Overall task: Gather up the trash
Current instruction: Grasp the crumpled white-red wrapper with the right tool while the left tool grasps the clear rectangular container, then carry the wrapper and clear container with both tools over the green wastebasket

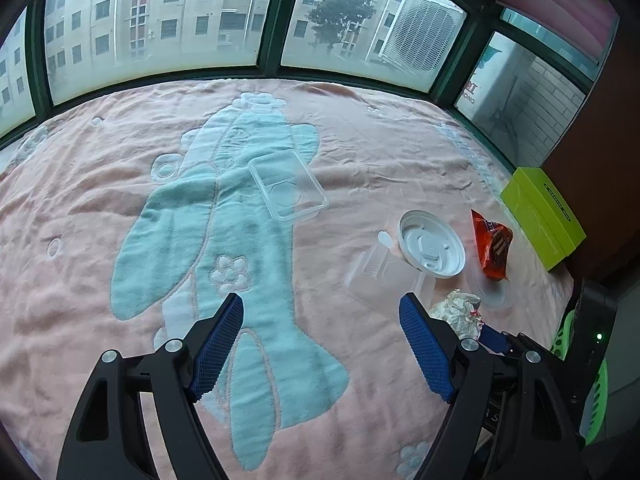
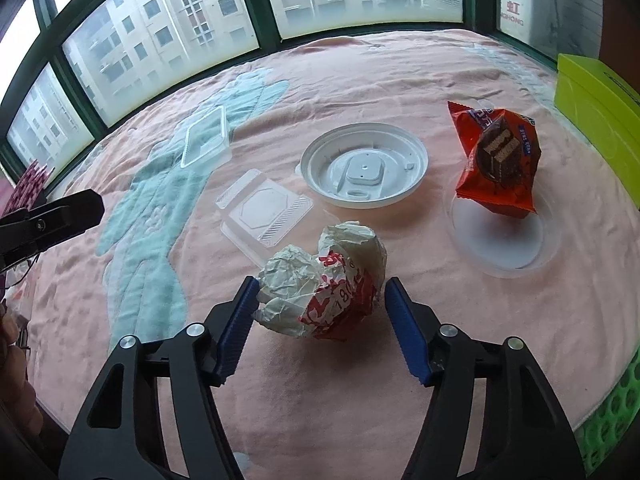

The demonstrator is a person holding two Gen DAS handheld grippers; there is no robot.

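A crumpled white and red paper wrapper (image 2: 316, 280) lies on the pink blanket (image 2: 360, 360) between the fingers of my right gripper (image 2: 322, 282). The left pad touches the paper and a thin gap shows at the right pad. Beyond it lie a white round lid (image 2: 362, 168), an orange snack packet (image 2: 500, 156) resting on a clear round lid (image 2: 500, 240), a clear hinged box (image 2: 266, 208) and a clear tray (image 2: 206, 140). My left gripper (image 1: 322, 300) hovers open over the blanket's blue pattern, holding nothing. The wrapper (image 1: 456, 308) sits to its right.
A lime-green box (image 1: 540, 216) stands at the blanket's right edge by the window. A green perforated basket (image 2: 616, 400) shows at the lower right. Windows line the far side. A hand is at the right wrist view's left edge.
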